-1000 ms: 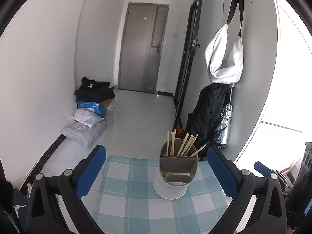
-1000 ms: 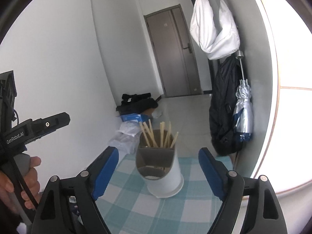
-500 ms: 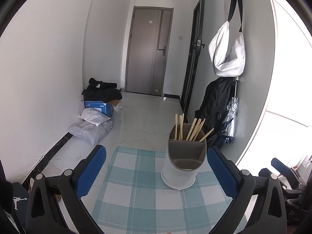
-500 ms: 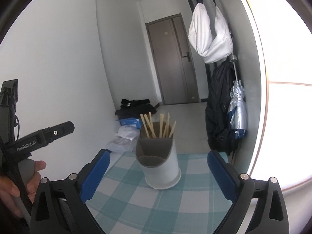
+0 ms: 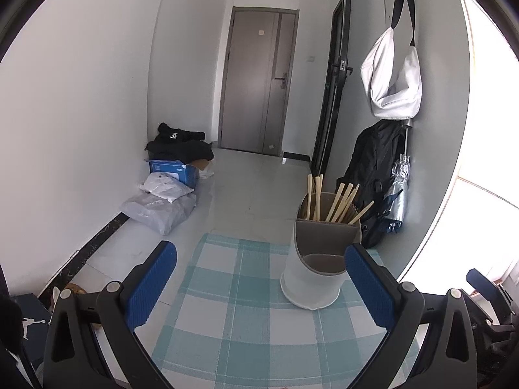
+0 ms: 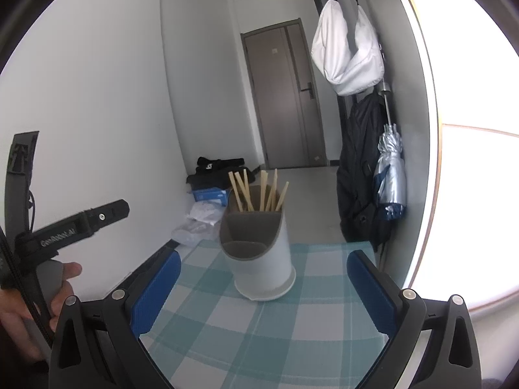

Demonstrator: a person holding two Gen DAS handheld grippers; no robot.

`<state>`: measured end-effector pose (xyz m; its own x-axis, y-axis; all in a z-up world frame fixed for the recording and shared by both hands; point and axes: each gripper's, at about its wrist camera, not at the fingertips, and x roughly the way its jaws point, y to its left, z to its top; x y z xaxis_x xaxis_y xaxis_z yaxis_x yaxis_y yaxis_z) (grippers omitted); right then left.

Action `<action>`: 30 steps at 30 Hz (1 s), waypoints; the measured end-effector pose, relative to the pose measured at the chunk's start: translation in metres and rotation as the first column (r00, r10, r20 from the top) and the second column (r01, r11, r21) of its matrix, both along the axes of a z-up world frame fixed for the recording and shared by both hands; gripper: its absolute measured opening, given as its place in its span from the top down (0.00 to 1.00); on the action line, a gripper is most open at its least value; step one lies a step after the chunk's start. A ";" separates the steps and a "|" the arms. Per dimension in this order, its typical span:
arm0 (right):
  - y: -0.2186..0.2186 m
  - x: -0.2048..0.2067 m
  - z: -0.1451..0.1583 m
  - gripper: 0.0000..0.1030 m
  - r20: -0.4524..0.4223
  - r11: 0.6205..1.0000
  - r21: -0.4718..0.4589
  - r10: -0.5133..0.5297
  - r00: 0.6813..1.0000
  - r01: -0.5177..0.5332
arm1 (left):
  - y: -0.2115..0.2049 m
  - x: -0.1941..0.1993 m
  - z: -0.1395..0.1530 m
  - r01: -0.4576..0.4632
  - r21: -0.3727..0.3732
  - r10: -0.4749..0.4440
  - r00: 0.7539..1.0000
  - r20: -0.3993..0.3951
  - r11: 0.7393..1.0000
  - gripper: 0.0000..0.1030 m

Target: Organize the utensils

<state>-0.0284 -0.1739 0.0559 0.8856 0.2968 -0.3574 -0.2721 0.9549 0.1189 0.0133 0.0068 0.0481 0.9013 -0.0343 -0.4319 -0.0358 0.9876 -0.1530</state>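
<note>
Fingers of both grippers stand wide apart, empty; approach the utensil holder at twelve o'clock slowly, keeping its chopsticks upright.

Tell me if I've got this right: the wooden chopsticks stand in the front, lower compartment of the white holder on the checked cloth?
Not quite. The chopsticks stand in the back, taller compartment of the white holder; the front one looks empty, as the right wrist view shows. The checked cloth is right.

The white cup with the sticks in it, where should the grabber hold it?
Probably around the utensil holder's round white wall, low down, pads on its two sides, coming in level from the near side. It stands upright, and the chopsticks fan out above the rim, so a grab from above looks awkward.
</note>
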 end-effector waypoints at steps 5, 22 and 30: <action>0.002 0.000 -0.002 0.00 -0.001 1.000 -0.011 -0.004 1.000 0.004 | 0.001 -0.001 -0.001 0.007 -0.014 -0.007 1.000 -0.011 1.000 0.01; 0.004 -0.002 -0.005 0.00 -0.002 1.000 -0.026 -0.013 1.000 0.013 | 0.002 -0.002 -0.003 -0.007 -0.024 0.006 1.000 -0.020 1.000 0.01; 0.004 -0.002 -0.005 0.00 -0.014 1.000 -0.022 -0.013 1.000 0.012 | 0.004 -0.003 -0.003 -0.006 -0.034 0.005 1.000 -0.020 0.999 0.01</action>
<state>-0.0303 -0.1698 0.0506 0.8840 0.2780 -0.3758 -0.2587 0.9606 0.1019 0.0103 0.0110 0.0454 0.8929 -0.0443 -0.4480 -0.0445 0.9816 -0.1856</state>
